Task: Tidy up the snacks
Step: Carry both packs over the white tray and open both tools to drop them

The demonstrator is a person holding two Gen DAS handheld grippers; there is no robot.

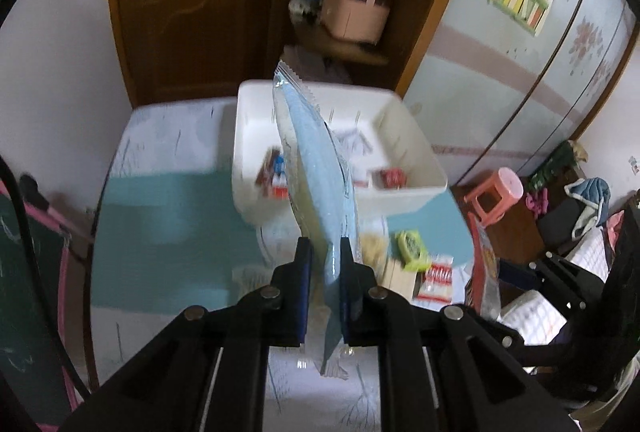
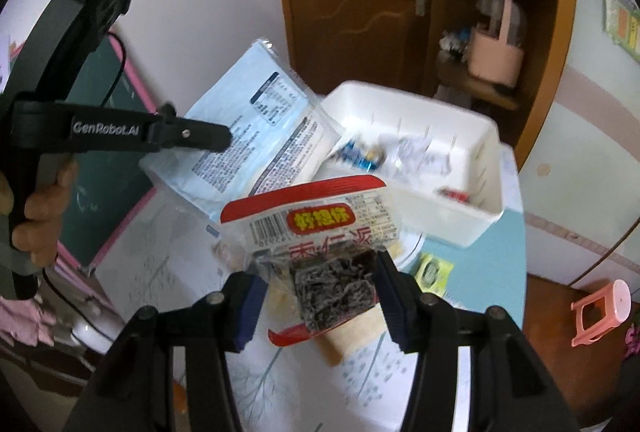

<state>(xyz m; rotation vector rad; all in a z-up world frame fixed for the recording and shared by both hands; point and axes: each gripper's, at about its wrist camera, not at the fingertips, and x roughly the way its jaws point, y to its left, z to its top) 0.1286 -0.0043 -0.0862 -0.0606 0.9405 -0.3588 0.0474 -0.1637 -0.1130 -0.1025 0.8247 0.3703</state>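
My left gripper [image 1: 325,272] is shut on a light blue snack packet [image 1: 316,168] and holds it edge-on above the table, in front of the white bin [image 1: 408,192]. The same packet [image 2: 256,136] shows flat in the right wrist view, with the left gripper [image 2: 224,136] on it. My right gripper [image 2: 316,296] is shut on a red and white snack packet with dark contents [image 2: 320,252], held above the table near the white bin [image 2: 480,216]. The bin holds several small snacks.
On the blue table [image 1: 168,224] lie a green packet [image 1: 414,250], a red and white packet [image 1: 438,282] and a beige box [image 1: 400,278]. A pink stool [image 1: 496,198] stands on the floor at right. A wooden door and shelf stand behind the table.
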